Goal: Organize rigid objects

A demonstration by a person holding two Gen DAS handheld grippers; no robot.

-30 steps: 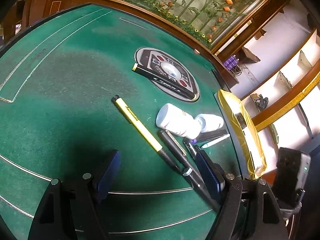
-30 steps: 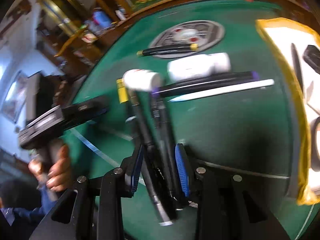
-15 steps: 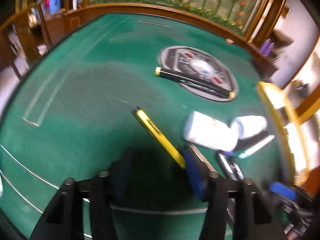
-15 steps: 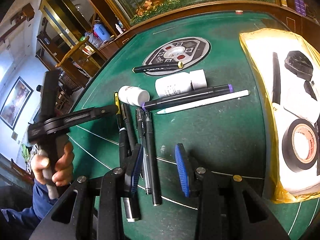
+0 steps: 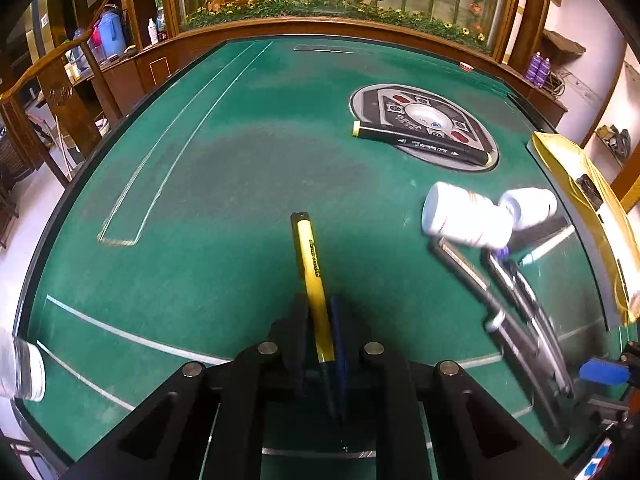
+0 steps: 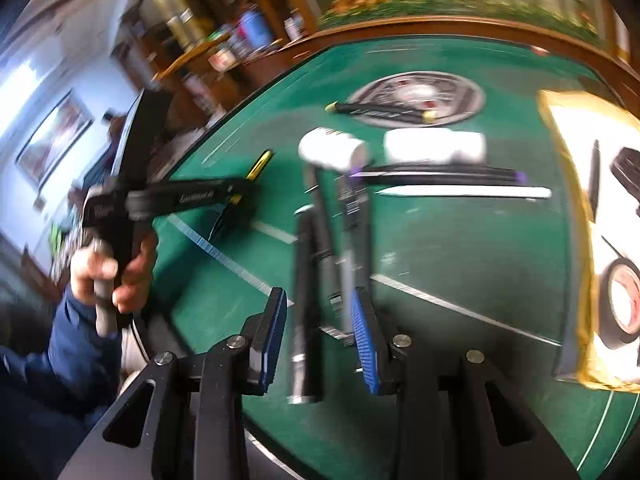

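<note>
My left gripper (image 5: pixel 320 314) is shut on the lower part of a yellow pen (image 5: pixel 309 254), which points away over the green felt table (image 5: pixel 240 160). The right wrist view shows that same yellow pen (image 6: pixel 261 163) in the hand-held left gripper (image 6: pixel 240 190). My right gripper (image 6: pixel 320 308) is open over several dark pens (image 6: pixel 310 300) that lie lengthwise between its blue pads (image 6: pixel 362 336); blur hides whether they touch. Two white bottles (image 6: pixel 332 152) (image 6: pixel 436 146) lie beyond them.
A black marker with yellow ends (image 5: pixel 420 144) rests across a round grey panel (image 5: pixel 424 96). A purple-capped marker (image 6: pixel 436 174) and a white pen (image 6: pixel 460 191) lie crosswise. At the right stands a gold-rimmed tray (image 6: pixel 572 200) holding a tape roll (image 6: pixel 624 300).
My left gripper swung left from the pen cluster, lined up over the yellow pen and closed on it. The right gripper shifted sideways over the dark pens, its gap unchanged.
</note>
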